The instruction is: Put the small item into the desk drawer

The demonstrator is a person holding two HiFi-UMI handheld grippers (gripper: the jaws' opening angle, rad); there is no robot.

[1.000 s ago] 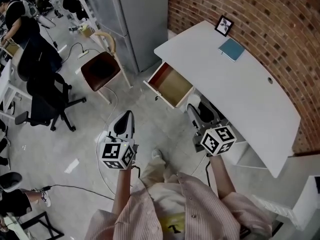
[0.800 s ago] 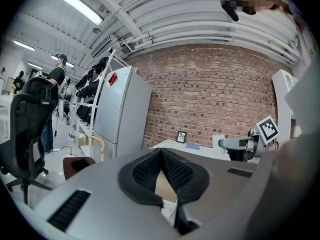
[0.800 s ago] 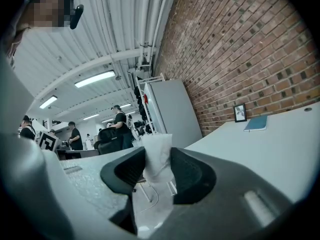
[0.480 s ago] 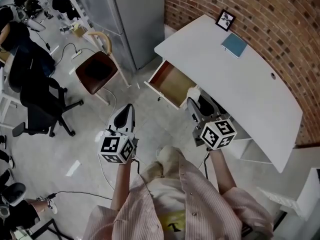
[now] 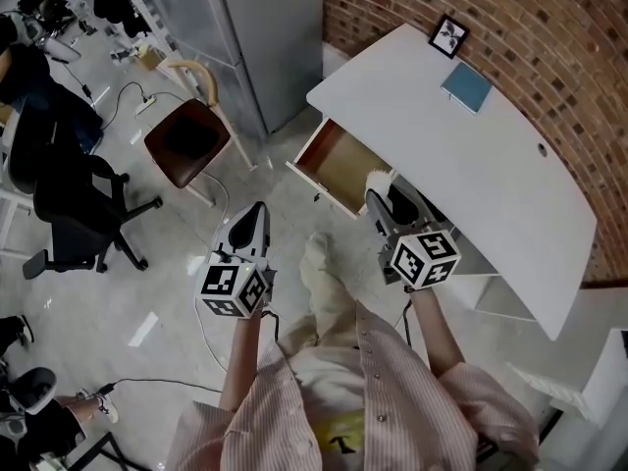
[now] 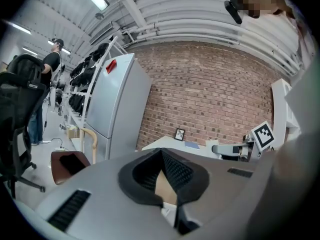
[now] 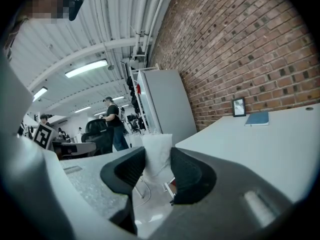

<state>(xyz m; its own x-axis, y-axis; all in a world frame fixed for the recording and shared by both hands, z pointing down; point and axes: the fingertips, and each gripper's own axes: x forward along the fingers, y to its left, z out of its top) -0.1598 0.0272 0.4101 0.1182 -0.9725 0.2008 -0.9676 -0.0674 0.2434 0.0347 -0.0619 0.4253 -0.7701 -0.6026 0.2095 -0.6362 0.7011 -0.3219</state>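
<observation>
Right gripper point(image 5: 377, 196), clamped on the small white item point(image 5: 378, 178), has neared the front corner of the open desk drawer point(image 5: 340, 168); it should clear the rim before releasing; left gripper point(image 5: 253, 216) closed, empty.

This is an open-plan office or lab workspace. A white desk point(image 5: 471, 165) with an open drawer point(image 5: 339, 165) stands against a bare brick wall point(image 5: 549, 47) on the right, bearing a framed picture point(image 5: 448, 35) and a blue notebook point(image 5: 466, 87). To the left are black swivel chairs point(image 5: 69, 204), a brown-seated chair point(image 5: 186, 140) and a tall grey cabinet point(image 5: 265, 27). Cables point(image 5: 128, 96) trail over the concrete floor point(image 5: 147, 292). Strip lights point(image 7: 85, 69) and exposed pipes point(image 6: 200, 14) run overhead, and a person point(image 7: 114, 121) stands among far workstations.
</observation>
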